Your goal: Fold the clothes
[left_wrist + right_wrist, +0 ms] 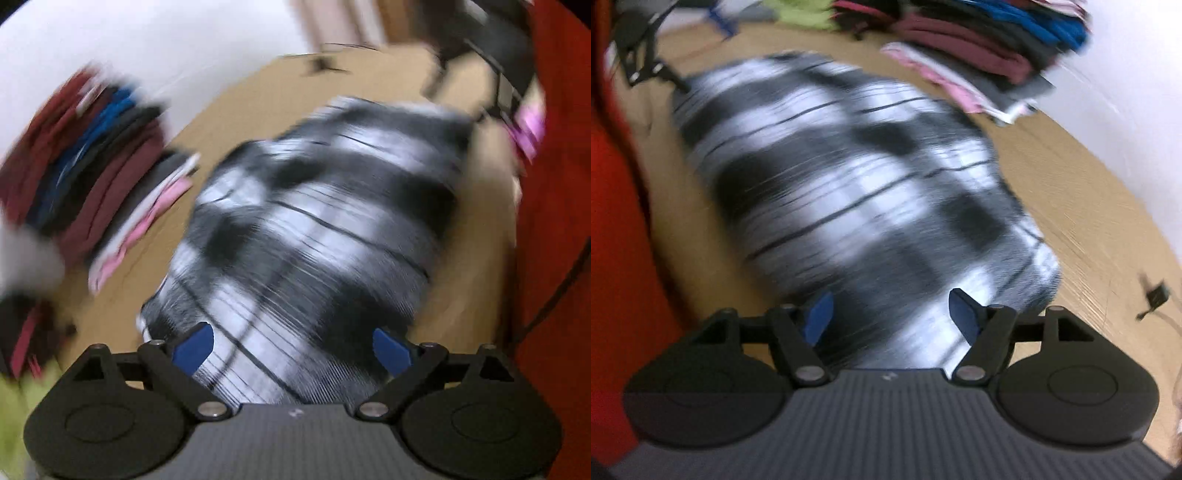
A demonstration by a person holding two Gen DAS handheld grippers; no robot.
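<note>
A black, grey and white plaid garment (pixel 314 229) lies folded into a long bundle on the tan table (pixel 236 107). Both views are blurred by motion. My left gripper (pixel 293 349) hovers over the near end of the bundle, its blue fingertips (pixel 195 347) spread wide with only the cloth below them. In the right wrist view the same plaid garment (pixel 849 184) stretches away from my right gripper (pixel 892 317), which is open above its near end; its blue fingertips (pixel 964 314) pinch nothing.
A stack of folded maroon, blue and dark clothes (pixel 77 166) with pink and white pieces stands at the table's far side by the white wall; the same stack of folded clothes (pixel 979 44) shows in the right view. Red fabric (pixel 554 221) fills one side. A small black object (pixel 1156 295) lies on the table.
</note>
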